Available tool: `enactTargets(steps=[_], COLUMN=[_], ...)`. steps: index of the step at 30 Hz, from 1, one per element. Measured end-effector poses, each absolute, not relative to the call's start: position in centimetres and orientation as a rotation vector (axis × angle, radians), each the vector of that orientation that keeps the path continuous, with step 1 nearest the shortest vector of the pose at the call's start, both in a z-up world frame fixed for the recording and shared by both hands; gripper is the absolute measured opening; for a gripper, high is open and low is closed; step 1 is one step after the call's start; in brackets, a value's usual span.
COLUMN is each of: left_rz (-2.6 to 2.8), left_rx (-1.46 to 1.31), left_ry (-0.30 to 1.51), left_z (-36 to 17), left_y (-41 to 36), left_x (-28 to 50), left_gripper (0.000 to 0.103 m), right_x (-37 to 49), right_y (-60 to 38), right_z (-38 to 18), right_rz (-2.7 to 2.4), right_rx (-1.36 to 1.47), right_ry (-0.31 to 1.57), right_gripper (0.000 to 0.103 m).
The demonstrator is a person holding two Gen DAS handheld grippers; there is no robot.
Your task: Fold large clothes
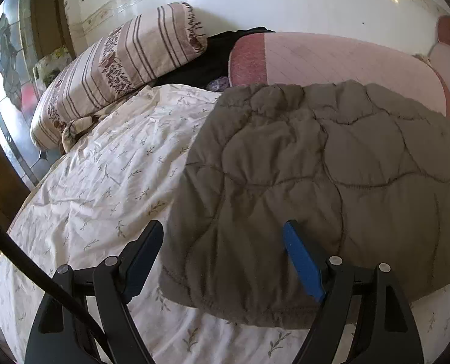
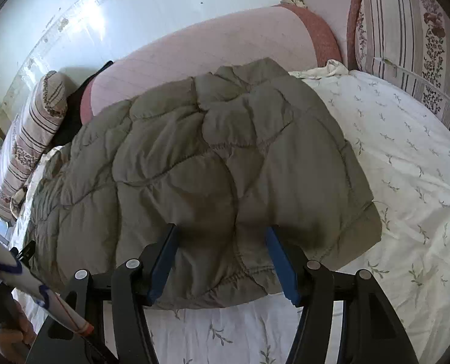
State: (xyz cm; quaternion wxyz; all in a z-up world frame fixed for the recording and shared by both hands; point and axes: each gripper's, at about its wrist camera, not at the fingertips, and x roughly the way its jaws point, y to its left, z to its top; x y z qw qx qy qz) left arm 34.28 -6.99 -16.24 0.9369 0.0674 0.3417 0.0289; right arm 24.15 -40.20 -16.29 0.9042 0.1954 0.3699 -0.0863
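Olive-brown quilted padded jacket [image 2: 200,163] w/ wavy stitching. Cream bed sheet [image 1: 97,182] w/ small leaf sprigs. Striped floral pillow [image 1: 119,60], pink & maroon. Pale pink grid-pattern cushion [image 1: 331,60], red-speckled end.

The olive-brown quilted padded jacket [image 1: 316,182] runs off the right edge of the left wrist view, and its near hem is partly hidden behind the tool fingers in both views. A black garment [image 1: 206,57] lies mostly hidden between the striped floral pillow [image 1: 119,66] and the pink cushion [image 1: 331,57]. Beyond the glass at far left, a dark hanging shape [image 1: 8,57] is too blurred to identify.
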Motion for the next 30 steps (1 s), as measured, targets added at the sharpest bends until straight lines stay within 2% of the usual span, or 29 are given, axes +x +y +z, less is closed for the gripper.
enactTargets(steps=[21,30], left_rz=[0.062,0.061], left_rx=[0.174,0.173], left_ry=[0.699,0.700], left_z=[-17.1,-17.1], left_y=[-7.6,-7.6], left_x=[34.8,34.9], left_gripper=[0.081,0.081], right_x=[24.8,22.0], right_y=[-40.3,-46.3], right_z=[-16.8,-15.8], right_rz=[-0.184,-0.306], right_rx=[0.422,0.613], right_ry=[0.784,0.710], right_gripper=[0.066,0.066])
